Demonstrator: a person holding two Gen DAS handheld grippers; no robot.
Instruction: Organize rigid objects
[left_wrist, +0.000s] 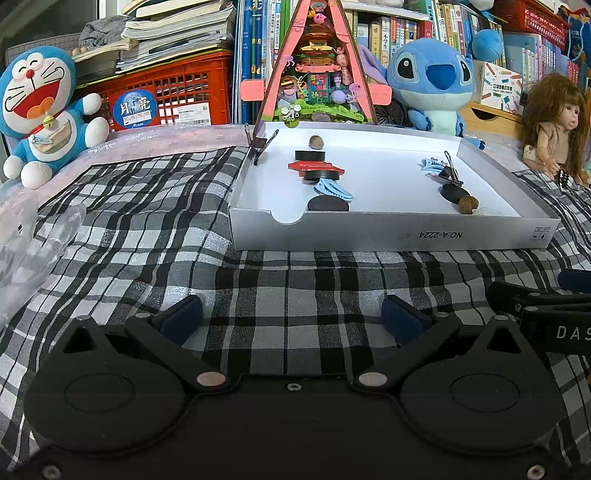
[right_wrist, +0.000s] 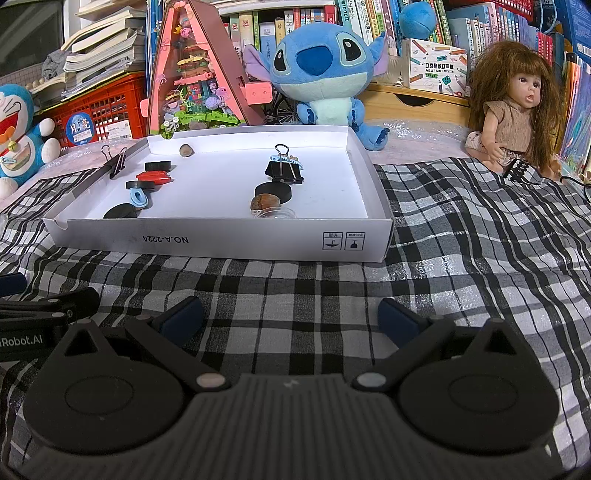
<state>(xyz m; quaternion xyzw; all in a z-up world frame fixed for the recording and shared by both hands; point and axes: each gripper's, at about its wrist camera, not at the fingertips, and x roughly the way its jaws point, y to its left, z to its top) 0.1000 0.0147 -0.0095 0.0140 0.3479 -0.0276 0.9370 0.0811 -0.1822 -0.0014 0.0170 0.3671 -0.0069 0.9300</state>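
A shallow white box (left_wrist: 391, 232) (right_wrist: 229, 236) lies on the checked cloth. Inside it, a left column holds a brown nut (left_wrist: 316, 141), black discs (left_wrist: 309, 155), a red clip (left_wrist: 295, 166), a blue clip (left_wrist: 334, 189) and a black disc (left_wrist: 328, 204). At the right lie a black binder clip (right_wrist: 283, 170), a black disc (right_wrist: 273, 192), a brown nut (right_wrist: 263, 203) and a clear disc (right_wrist: 281, 213). Another binder clip (right_wrist: 116, 162) grips the box's left rim. My left gripper (left_wrist: 291, 317) and right gripper (right_wrist: 290, 315) are open and empty, side by side in front of the box.
Doraemon plush (left_wrist: 40, 110) sits at the far left, a Stitch plush (right_wrist: 321, 74) and a pink triangular toy house (left_wrist: 317, 66) behind the box, a doll (right_wrist: 513, 114) at the right. Clear plastic wrap (left_wrist: 22, 251) lies at the left. Books and red crates fill the back.
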